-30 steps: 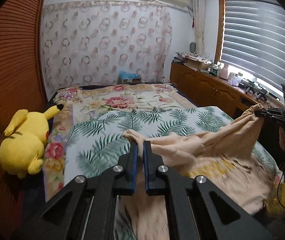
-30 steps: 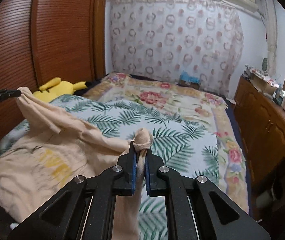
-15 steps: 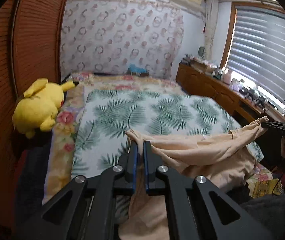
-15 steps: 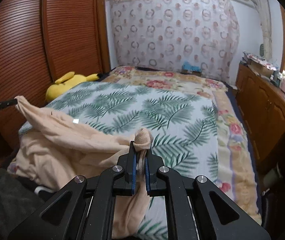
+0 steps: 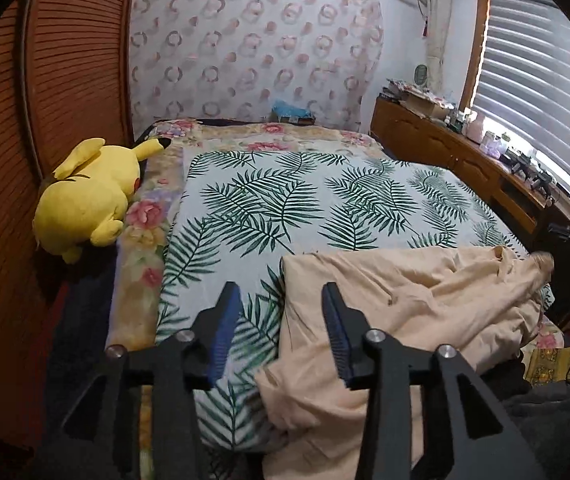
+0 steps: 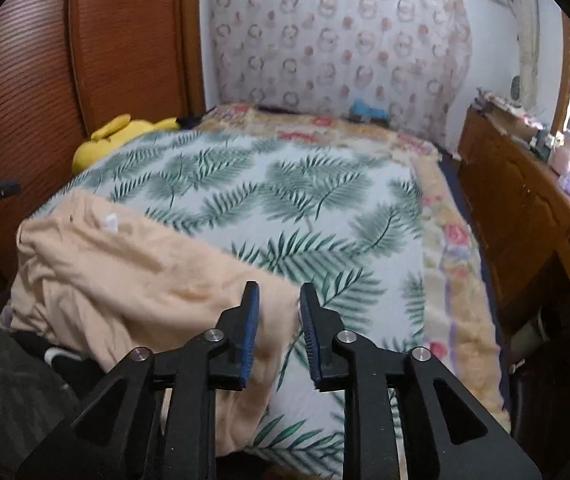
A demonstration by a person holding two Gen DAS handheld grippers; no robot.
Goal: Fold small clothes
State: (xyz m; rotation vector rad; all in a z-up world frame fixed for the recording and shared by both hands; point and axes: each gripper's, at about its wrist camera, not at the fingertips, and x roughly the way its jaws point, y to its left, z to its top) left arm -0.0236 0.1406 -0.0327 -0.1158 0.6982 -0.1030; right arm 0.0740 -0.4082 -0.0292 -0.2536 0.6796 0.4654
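near edge of the peach garment (image 5: 405,300) drops off the bed (image 5: 285,200) at 6 o'clock, cut by frame & hidden behind the black gripper frames in both views. right wrist view is motion-blurred, so fabric detail there is soft. the other gripper in each view shows only as a dark sliver at the frame edge: at 3 o'clock in left view, 9 o'clock in right view; the hands holding them can't be made out.

garment: peach/tan, crumpled, lying on the leaf-print sheet (image 5: 277,208) across the bed's near end, top edge running roughly straight w/ folds bunched toward the right side. small white tag (image 6: 109,222) shows near its far edge in right view.

left gripper (image 5: 281,292) points down at the bed, jaws just been opening, now abt half apart; garment's left corner lies between & under them, right pad near the cloth but not pressing. right gripper (image 6: 279,294) also tilts down, jaws just been opening, a narrower gap; garment's right corner sits in the gap, pads not clamped on it.

yellow plush toy (image 5: 89,196) lies at 9 o'clock by the wood wardrobe (image 5: 45,120).
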